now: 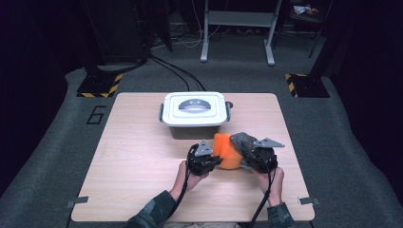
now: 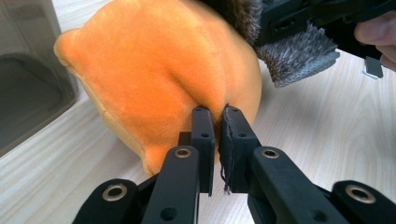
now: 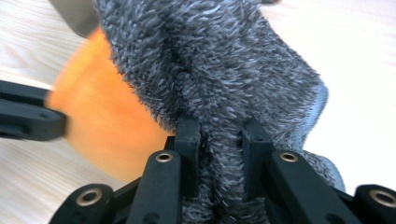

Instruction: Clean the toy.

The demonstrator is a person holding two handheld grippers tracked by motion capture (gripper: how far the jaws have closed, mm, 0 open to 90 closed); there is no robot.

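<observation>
orange plush (image 2: 154, 74): soft, velvety | grey cloth (image 3: 219, 70): shaggy | table (image 1: 138, 156): matt light wood | box (image 1: 194, 114): smooth plastic

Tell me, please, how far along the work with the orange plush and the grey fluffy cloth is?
Done: both pieces are gripped. The left gripper pinches a fold of the orange plush piece; the right gripper is clamped on the grey fluffy cloth. In hand: the two are held together above the wooden table. Left: the white lidded plastic box is closed, so nothing is stowed.
</observation>
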